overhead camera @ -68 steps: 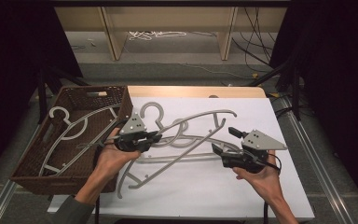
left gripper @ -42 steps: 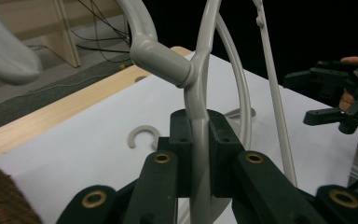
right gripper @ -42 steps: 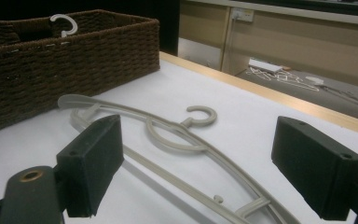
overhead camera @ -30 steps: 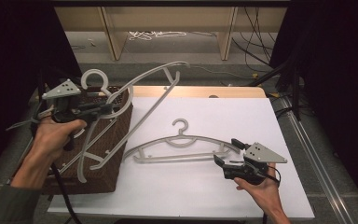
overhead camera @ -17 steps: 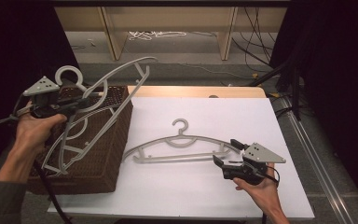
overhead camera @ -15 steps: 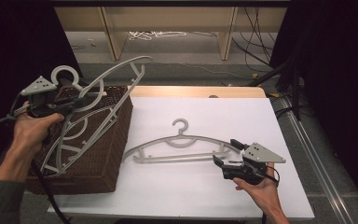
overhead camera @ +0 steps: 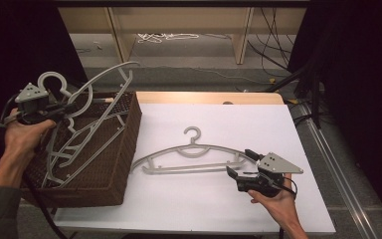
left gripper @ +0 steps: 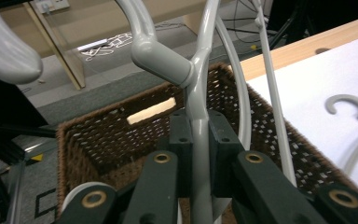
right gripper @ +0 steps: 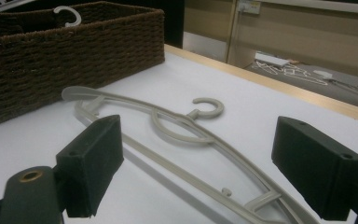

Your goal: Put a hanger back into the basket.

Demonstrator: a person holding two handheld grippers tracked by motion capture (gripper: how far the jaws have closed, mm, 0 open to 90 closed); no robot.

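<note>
The left gripper (overhead camera: 54, 107) holds a grey hanger (overhead camera: 87, 117) tilted over the wicker basket (overhead camera: 114, 164); the right gripper (overhead camera: 246, 174) rests beside another hanger (overhead camera: 191, 157) on the desk (overhead camera: 179, 209).

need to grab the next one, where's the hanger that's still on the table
In the high view the hanger lies flat on the white table, just right of the wicker basket, with the open right gripper at its right end.

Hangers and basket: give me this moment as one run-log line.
left gripper: shut on raised hanger over basket | right gripper: open | second hanger: on table
</note>
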